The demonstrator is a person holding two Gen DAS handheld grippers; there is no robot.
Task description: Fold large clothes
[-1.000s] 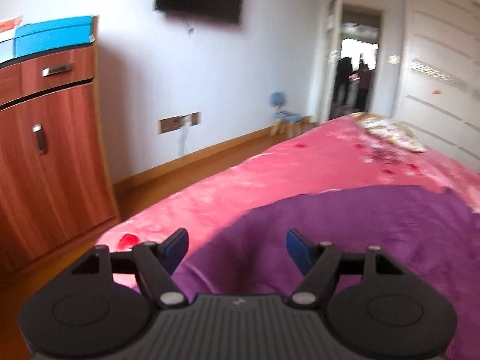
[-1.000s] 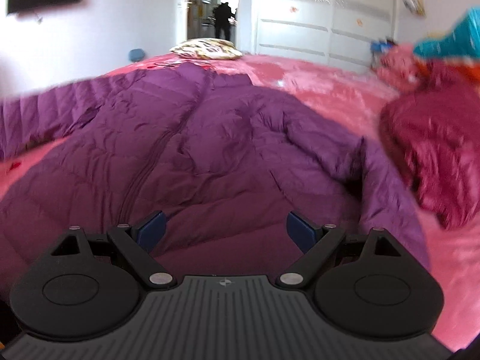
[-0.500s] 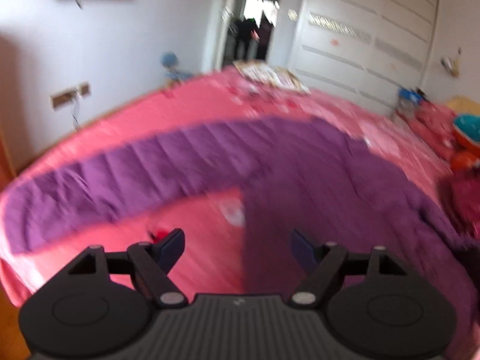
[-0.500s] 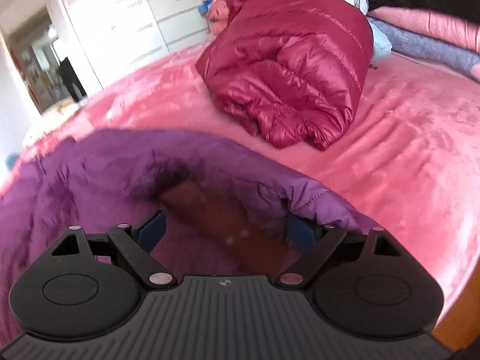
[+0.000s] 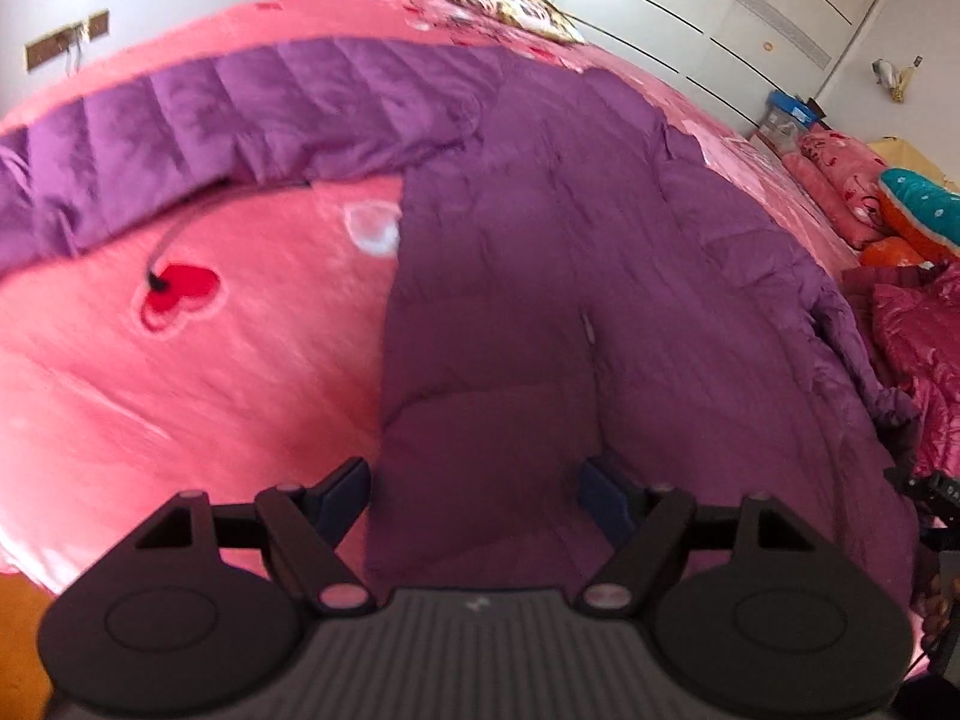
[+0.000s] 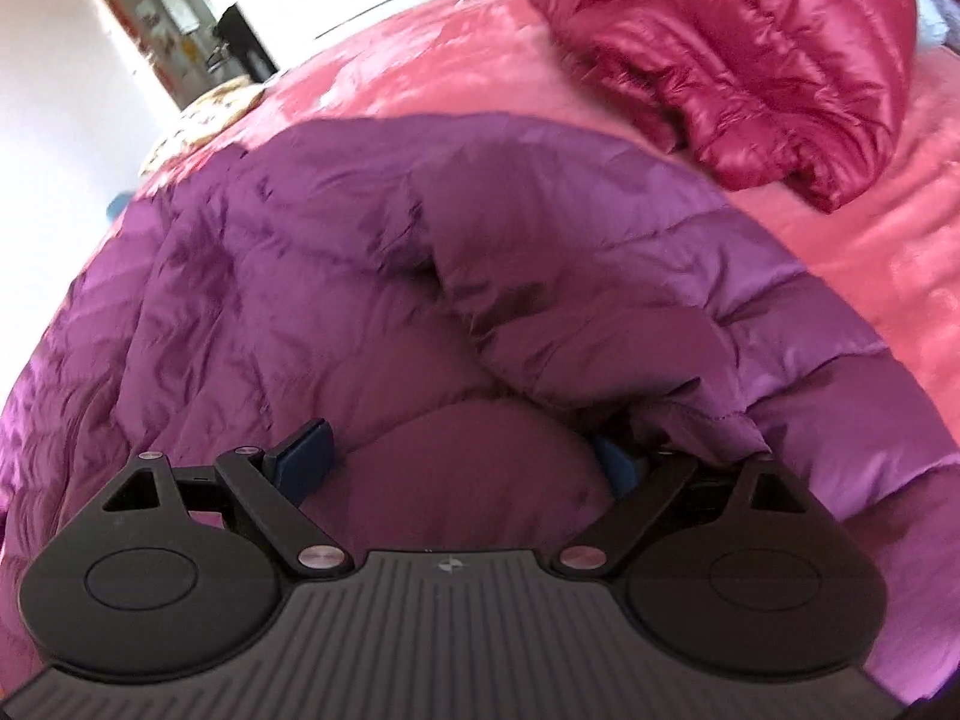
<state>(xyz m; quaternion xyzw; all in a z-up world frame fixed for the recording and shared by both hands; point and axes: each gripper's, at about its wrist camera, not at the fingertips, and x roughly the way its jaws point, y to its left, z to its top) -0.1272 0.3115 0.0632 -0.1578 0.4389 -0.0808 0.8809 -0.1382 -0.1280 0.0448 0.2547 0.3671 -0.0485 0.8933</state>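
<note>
Purple down coat [image 5: 600, 252] spread across the pink bed [image 5: 180, 372], hem at its near edge. Left gripper [image 5: 477, 495] and right gripper [image 6: 462, 459], both released, straddle the hem; next, clench and fold.

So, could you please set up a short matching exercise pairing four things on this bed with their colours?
Things:
1. down jacket
2. bunched puffer coat
3. bedspread
4. heart print

Colours:
A. pink
B. red
C. purple
D. glossy crimson

Pairs: 1-C, 2-D, 3-A, 4-B
</note>
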